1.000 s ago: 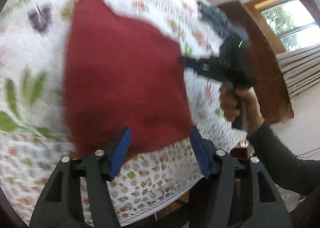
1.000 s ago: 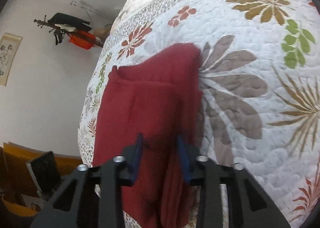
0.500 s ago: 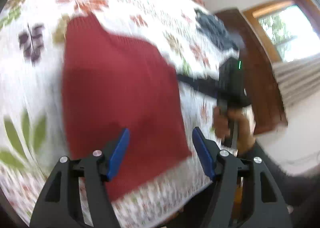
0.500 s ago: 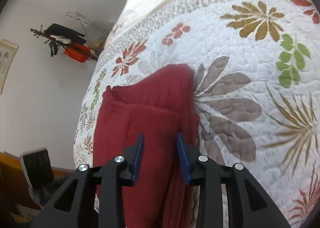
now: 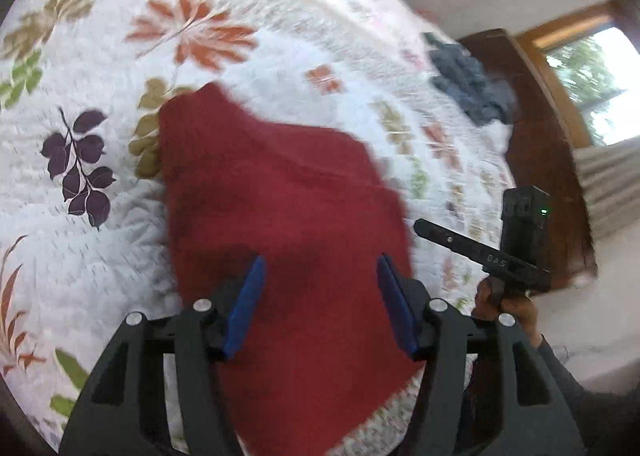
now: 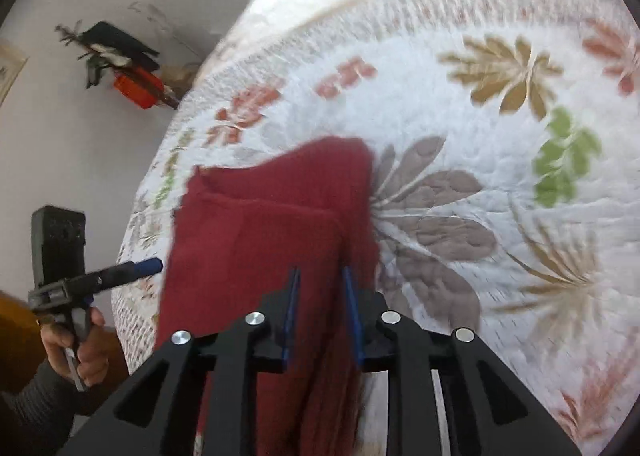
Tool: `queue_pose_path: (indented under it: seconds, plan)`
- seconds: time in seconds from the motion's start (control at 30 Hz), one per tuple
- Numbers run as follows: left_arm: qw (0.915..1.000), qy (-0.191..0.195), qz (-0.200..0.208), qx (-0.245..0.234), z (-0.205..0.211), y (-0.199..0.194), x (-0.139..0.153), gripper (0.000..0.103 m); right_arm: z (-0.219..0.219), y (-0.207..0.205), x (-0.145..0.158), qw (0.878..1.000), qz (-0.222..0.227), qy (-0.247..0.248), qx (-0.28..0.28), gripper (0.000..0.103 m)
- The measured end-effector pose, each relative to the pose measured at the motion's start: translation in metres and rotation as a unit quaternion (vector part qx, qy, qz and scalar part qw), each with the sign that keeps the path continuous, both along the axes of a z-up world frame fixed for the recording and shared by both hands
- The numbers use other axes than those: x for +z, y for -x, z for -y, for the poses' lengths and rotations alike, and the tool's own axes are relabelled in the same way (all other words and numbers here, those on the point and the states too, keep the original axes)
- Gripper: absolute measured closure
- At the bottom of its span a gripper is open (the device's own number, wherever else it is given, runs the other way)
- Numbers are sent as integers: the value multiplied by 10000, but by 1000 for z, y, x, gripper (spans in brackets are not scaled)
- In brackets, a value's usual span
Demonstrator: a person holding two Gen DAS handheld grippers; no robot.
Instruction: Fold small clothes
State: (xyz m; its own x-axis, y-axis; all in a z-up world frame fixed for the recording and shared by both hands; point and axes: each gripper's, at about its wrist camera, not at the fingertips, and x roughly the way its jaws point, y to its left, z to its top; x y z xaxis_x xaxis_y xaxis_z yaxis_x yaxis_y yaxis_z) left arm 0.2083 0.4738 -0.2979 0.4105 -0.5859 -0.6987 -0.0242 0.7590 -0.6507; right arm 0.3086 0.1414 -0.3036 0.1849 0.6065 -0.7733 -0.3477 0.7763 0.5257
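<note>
A: One red garment (image 5: pixel 280 216) lies on the bed (image 5: pixel 100 216), floral quilt. Walls pale, window (image 5: pixel 592 84) right.
B: Left claw (image 5: pixel 318 296) wide, empty above it; right claw (image 6: pixel 320 308) narrow, also empty.

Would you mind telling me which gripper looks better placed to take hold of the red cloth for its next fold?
Probably the left gripper. Its jaws stand wide open directly over the red cloth on the quilt. The right gripper is seen off the cloth's edge, beside it.
</note>
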Motion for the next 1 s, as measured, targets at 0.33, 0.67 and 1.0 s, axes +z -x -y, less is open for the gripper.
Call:
queue_pose_path:
  seconds: [0.33, 0.67, 1.0]
  plan:
    - [9964, -576, -506, -373, 34, 27, -24, 51, -31, 56, -22, 9927, -265, 639, 984, 89]
    - [9932, -868, -581, -520, 45, 80, -34, 46, -26, 96, -33, 9873, -250, 1124, 1094, 80]
    - [9903, -1027, -887, -303, 53, 134, -40, 37, -1, 130, -32, 9896, -350, 1296, 516, 87]
